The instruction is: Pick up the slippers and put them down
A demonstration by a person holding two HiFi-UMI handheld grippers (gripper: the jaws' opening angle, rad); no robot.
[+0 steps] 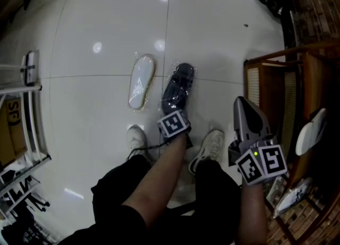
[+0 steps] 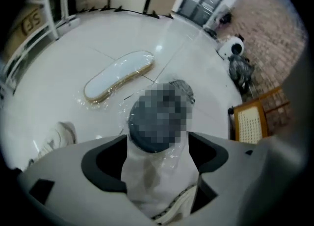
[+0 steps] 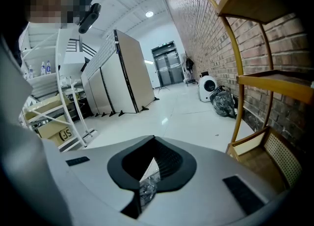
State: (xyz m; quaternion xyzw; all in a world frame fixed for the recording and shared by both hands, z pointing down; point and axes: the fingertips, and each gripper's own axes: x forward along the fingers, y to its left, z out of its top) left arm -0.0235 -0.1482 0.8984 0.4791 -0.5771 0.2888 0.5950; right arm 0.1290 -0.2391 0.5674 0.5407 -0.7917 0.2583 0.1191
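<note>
The dark slipper (image 1: 179, 82) is laid on the floor (image 1: 106, 20), just beside the light slipper (image 1: 142, 82). The fingers of the left gripper (image 2: 156, 161) are spread wide around its near end and it is not pinched. The fingers of the right gripper (image 3: 147, 183) are almost pressed together. If the left gripper is lifted crooked, the clear wrap may be snagged and the slipper dragged along.
</note>
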